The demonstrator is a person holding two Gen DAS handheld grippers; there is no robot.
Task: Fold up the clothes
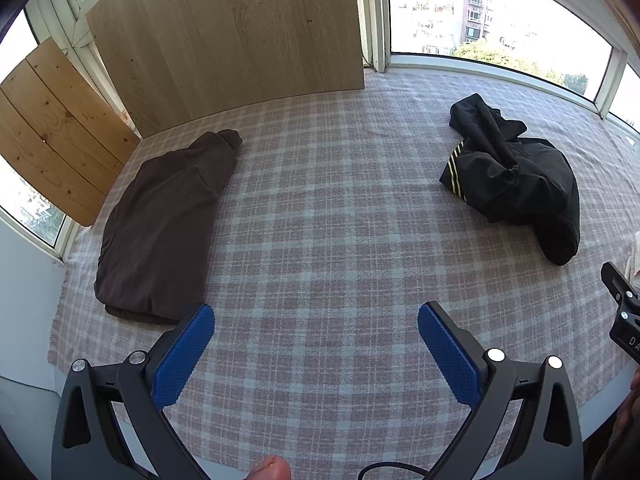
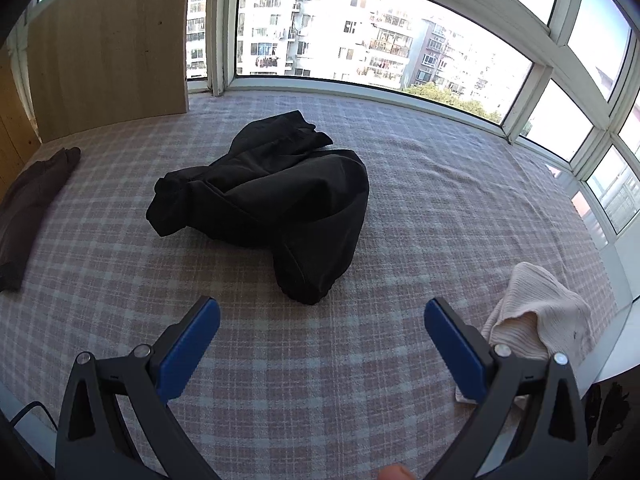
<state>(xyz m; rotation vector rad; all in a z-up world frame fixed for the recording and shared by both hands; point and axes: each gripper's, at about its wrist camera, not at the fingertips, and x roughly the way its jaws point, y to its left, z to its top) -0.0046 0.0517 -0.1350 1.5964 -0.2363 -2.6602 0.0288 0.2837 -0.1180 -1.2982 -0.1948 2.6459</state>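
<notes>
We see a wide flat surface covered by a pink-and-grey plaid cloth, fringe along its left edge. White-framed windows wrap around the far side and both ends, bay style. Bright daylight comes in. Outside we see pale apartment blocks and green treetops. A light wood panel stands upright at the back left, covering part of the glass. A knotty pine board leans beside it further left. Below the left window we see a plain white wall.
</notes>
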